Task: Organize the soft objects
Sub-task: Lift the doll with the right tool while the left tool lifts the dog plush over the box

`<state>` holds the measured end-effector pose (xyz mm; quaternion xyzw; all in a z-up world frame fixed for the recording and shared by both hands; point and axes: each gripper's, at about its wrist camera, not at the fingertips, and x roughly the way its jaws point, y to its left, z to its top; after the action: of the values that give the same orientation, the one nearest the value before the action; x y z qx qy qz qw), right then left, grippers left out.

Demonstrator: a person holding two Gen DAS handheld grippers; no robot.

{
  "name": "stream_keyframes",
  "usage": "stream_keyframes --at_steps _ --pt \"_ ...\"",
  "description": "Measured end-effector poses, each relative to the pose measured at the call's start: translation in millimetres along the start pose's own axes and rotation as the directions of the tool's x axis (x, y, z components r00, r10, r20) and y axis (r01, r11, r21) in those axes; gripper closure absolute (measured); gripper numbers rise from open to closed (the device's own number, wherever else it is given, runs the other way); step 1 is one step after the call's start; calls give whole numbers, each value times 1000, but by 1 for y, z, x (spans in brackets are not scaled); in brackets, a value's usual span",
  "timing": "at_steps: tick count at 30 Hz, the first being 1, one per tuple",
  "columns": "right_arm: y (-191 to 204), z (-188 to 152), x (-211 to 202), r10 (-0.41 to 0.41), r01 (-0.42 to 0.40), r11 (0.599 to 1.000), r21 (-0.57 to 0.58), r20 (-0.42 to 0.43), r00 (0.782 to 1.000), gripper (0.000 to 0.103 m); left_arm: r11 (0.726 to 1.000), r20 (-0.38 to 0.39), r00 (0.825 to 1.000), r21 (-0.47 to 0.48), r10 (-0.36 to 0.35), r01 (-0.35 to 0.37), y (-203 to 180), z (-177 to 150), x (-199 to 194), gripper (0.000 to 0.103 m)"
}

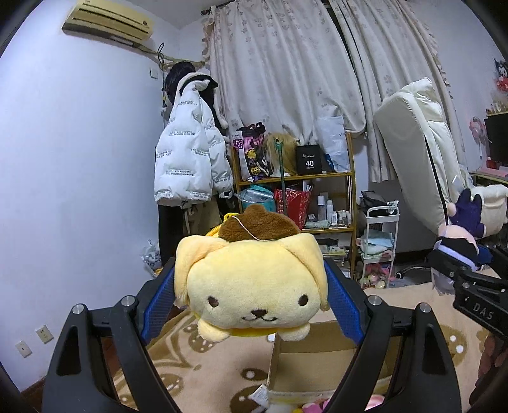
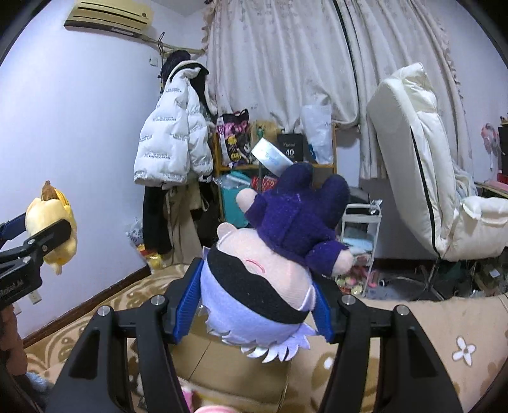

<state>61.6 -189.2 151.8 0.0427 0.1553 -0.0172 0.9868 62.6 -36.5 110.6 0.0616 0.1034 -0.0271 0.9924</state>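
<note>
2 plush toys up in air, 1 per gripper. Left gripper (image 1: 250,298) pinches yellow dog plush (image 1: 250,286) betw. blue pads; right gripper (image 2: 254,305) pinches purple-suited doll (image 2: 270,263) same way, head down. Left view only: 1 cardboard box (image 1: 304,365) right under dog, more soft toys at its near edge. Right view: box mostly hidden. Floor: beige patterned rug (image 1: 197,355). Rm: 1 wooden shelf (image 1: 346,178), 1 white jacket (image 1: 187,152), curtains (image 1: 285,63), 1 AC unit (image 1: 108,19).

The yellow dog plush (image 1: 250,286) is short fuzzy fleece with a brown pile cap. The doll plush (image 2: 273,270) looks smoother, a felt-like purple cloth on its body. Both grippers' pads (image 1: 344,305) are ribbed blue, probably rubber, on matt black plastic arms with shiny metal screws. The cardboard box (image 1: 317,365) is plain brown and dull.
</note>
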Motion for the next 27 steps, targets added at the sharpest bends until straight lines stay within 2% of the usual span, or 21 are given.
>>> stream_keyframes --at_steps 6,13,21,27 --pt "-6 -4 12 -1 1 1000 19 10 1000 38 1000 -16 1000 -6 2 -2 -3 -18 21 17" --pt "-8 -28 31 4 -3 1000 22 -43 999 38 999 -95 995 -23 -27 25 -6 -47 53 17" --pt "-12 -43 52 13 -12 1000 10 -87 996 38 999 -163 985 -12 -53 52 -16 -70 85 17" --pt "-14 -53 67 25 -23 1000 15 -138 990 38 995 -214 972 -36 -94 88 -23 -86 101 17"
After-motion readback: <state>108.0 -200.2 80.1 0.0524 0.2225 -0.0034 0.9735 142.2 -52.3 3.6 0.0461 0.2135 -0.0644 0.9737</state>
